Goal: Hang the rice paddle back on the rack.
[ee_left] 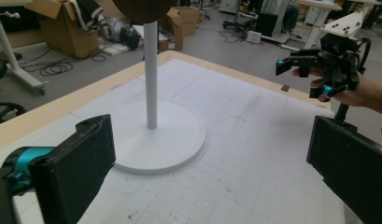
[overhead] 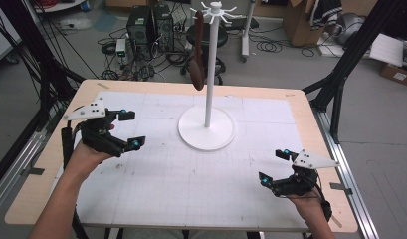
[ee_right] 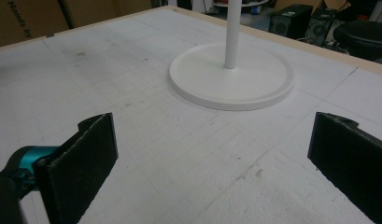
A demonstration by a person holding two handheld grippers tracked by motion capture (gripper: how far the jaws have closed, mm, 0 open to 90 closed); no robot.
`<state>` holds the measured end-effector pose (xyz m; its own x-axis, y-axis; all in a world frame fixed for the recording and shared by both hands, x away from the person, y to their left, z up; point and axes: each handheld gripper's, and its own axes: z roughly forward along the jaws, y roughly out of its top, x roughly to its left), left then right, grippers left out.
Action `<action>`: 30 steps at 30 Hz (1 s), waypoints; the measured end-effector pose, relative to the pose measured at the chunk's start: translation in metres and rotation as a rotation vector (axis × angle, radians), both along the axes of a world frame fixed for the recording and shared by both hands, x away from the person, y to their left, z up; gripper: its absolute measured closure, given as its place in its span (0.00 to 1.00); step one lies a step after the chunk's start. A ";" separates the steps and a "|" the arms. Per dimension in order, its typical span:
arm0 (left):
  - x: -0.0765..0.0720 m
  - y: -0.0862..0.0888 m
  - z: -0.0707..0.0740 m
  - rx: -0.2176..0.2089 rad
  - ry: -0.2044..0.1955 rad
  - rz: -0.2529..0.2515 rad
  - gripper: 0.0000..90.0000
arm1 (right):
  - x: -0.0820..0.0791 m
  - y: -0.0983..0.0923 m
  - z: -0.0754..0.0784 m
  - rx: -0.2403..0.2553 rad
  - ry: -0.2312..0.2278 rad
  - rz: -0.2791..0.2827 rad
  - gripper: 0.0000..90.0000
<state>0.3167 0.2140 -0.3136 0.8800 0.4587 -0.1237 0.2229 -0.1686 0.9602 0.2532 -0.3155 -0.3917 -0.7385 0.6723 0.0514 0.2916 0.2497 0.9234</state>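
Observation:
A white stand [overhead: 207, 127] with a round base and a tall pole rises at the table's middle back; its top carries a ring of short hooks [overhead: 214, 11]. From one hook hangs a brown spoon-like utensil [overhead: 197, 55], whose bowl end also peeks in at the top of the left gripper view [ee_left: 143, 9]. My left gripper [overhead: 131, 129] hovers open at the table's left, jaws empty and aimed at the stand base [ee_left: 157, 140]. My right gripper [overhead: 274, 166] is held open at the front right, nothing between its jaws, facing the base [ee_right: 231, 77].
The table [overhead: 37, 189] has a white gridded mat with a wooden border. Beyond its far edge are computer towers [overhead: 150, 27], cables, a stool and cardboard boxes [overhead: 303, 20]. Black frame posts stand at both sides.

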 end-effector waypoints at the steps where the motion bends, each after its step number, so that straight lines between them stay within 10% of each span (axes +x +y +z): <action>1: -0.001 0.001 -0.002 0.002 -0.001 0.005 0.02 | 0.000 0.000 0.000 -0.001 0.002 0.001 0.01; 30: -0.035 0.028 -0.054 0.003 -0.017 0.014 0.02 | -0.004 0.001 0.002 0.000 -0.004 0.006 0.01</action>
<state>0.2816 0.2418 -0.3672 0.8752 0.4716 -0.1073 0.2088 -0.1684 0.9633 0.2497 -0.3142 -0.3896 -0.7425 0.6682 0.0481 0.2862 0.2515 0.9246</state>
